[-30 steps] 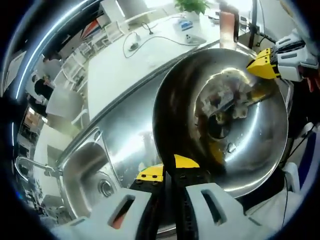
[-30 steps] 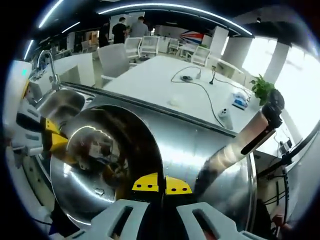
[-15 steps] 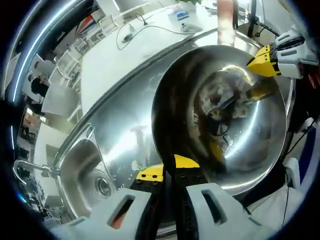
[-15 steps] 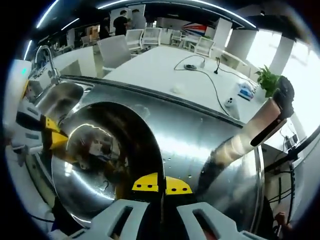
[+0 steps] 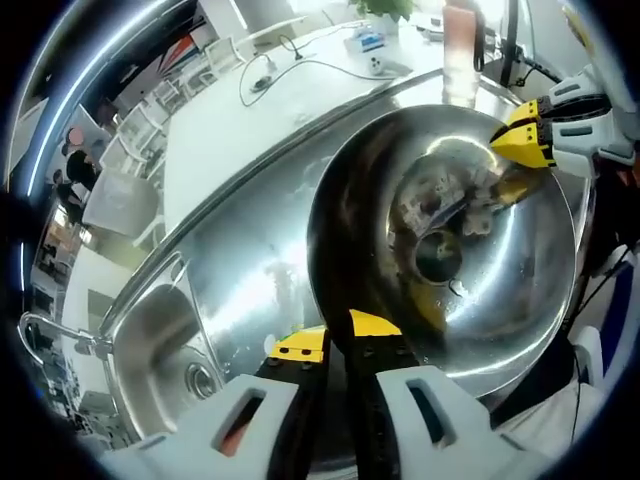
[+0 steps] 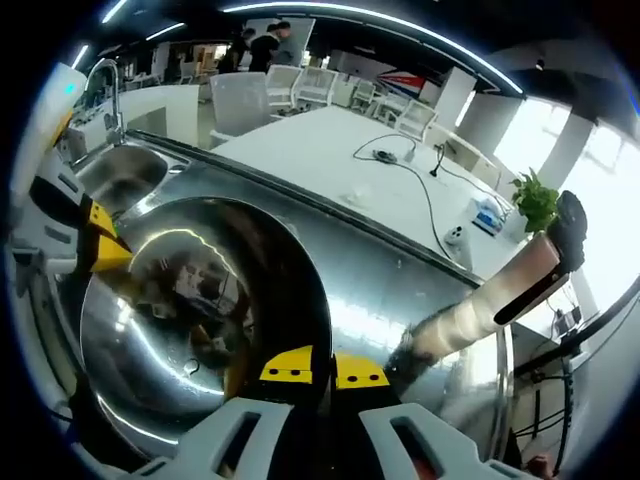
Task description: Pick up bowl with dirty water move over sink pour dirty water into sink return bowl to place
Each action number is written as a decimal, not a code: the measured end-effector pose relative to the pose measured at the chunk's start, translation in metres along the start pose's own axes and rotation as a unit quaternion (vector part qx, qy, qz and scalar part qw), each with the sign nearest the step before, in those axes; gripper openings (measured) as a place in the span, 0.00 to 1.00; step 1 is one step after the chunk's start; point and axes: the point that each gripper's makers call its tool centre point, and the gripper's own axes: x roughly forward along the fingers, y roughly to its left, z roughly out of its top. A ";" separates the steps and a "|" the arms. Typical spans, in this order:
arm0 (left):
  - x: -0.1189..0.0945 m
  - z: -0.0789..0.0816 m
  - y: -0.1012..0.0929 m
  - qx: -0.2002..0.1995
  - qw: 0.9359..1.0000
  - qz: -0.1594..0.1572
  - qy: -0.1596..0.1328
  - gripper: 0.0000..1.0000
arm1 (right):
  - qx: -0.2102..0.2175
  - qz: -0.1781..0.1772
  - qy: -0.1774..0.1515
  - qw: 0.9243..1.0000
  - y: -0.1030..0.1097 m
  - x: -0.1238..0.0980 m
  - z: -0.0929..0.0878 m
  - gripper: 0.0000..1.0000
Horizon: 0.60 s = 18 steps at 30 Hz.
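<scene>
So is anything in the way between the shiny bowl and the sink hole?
Nothing visible is. Both grippers, left and right, grip the bowl by its rim above the steel counter. The sink basin lies open beside it, with just bare counter between them.

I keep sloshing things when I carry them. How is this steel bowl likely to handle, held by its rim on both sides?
The bowl looks like rigid polished steel, so probably slick at the rim. The left gripper and right gripper pinch opposite edges. It's wide and shallow, so a small tilt would likely spill whatever liquid sits inside.
</scene>
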 end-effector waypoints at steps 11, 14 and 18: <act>0.004 0.013 0.004 -0.005 0.998 -0.002 -0.060 0.00 | -0.001 -0.002 -0.037 0.999 -0.003 0.007 -0.002 0.02; 0.004 0.017 0.005 0.007 0.996 0.006 -0.091 0.00 | 0.008 0.001 -0.054 0.999 -0.003 0.008 0.000 0.03; 0.004 0.023 0.007 -0.010 0.992 0.002 -0.124 0.00 | 0.025 0.008 -0.088 0.996 -0.002 0.008 0.005 0.08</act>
